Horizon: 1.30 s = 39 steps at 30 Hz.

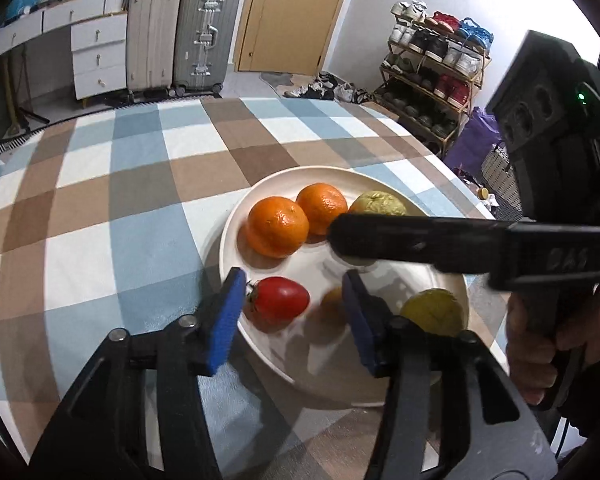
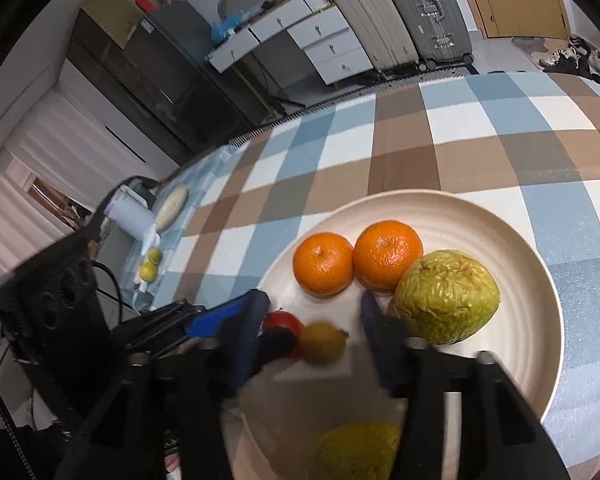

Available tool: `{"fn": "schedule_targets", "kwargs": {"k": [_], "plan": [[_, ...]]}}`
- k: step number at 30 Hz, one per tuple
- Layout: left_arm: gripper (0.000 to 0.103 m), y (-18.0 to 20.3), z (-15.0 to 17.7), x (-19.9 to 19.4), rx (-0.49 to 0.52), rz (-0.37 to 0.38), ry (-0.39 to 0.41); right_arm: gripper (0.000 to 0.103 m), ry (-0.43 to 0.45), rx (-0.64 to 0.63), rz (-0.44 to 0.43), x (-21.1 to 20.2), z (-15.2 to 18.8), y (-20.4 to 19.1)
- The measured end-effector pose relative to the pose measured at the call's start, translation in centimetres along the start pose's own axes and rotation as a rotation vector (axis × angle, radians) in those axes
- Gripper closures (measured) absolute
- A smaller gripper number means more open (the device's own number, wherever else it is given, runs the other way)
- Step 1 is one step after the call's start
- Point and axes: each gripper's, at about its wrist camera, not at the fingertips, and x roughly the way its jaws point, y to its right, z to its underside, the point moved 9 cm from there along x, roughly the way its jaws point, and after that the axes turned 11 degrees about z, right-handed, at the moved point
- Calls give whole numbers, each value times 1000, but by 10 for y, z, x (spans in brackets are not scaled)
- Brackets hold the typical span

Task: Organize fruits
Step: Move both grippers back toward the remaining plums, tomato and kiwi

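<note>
A cream plate (image 1: 236, 220) (image 2: 512, 232) on the checked tablecloth holds two oranges (image 1: 278, 226) (image 2: 324, 262), a wrinkled green fruit (image 2: 446, 296) (image 1: 380, 202), a red tomato (image 1: 280, 300) (image 2: 286, 320), a small blurred yellow fruit (image 2: 324, 342) (image 1: 332, 300) and another yellow-green fruit (image 1: 434, 312) (image 2: 356, 450). My left gripper (image 1: 296, 316) is open, its blue pads either side of the tomato. My right gripper (image 2: 314, 320) is open above the small yellow fruit, which lies between its fingers without touching; it reaches in from the right in the left wrist view (image 1: 340, 236).
Two small green fruits (image 2: 150, 264) and a white jug (image 2: 130, 212) sit at the table's far left edge. Suitcases (image 1: 180, 32), drawers (image 1: 98, 52) and a shoe rack (image 1: 432, 68) stand beyond the table.
</note>
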Motion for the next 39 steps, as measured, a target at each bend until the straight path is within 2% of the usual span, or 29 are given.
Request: {"fn": "schedule_targets", "kwargs": {"k": [3,5,6,7,9,11,15,21,30,33,36,39], "plan": [[30,5,-2,-19,-7,-18,41,46,50,-4,-17,-24,1,1],[21,11,-3,-32,-2,-16,71,37,78,-7,-15,-41,4,4],[16,14,-2,-39,7,-31,87,27,93,-15,-9,-52,8,5],[15,19,-2,-47,15,-40,100,19,112,-28,8,-63,11,8],[14,31,2,-60,23,-14,115,15,150,-61,45,-85,19,11],[14,39,7,-72,29,-37,124,14,186,-75,66,-108,26,14],[1,56,16,-96,16,-63,162,8,262,-45,60,-154,46,18],[1,96,31,-124,54,-78,210,1,390,-80,82,-206,81,9],[1,138,62,-148,51,-119,242,0,487,-93,136,-244,123,0],[1,147,75,-154,41,-121,253,0,491,-98,144,-249,137,-3],[1,149,89,-159,19,-130,260,0,455,-106,121,-245,153,-8],[1,149,101,-160,-20,-101,246,0,442,-136,142,-243,172,-15]]}}
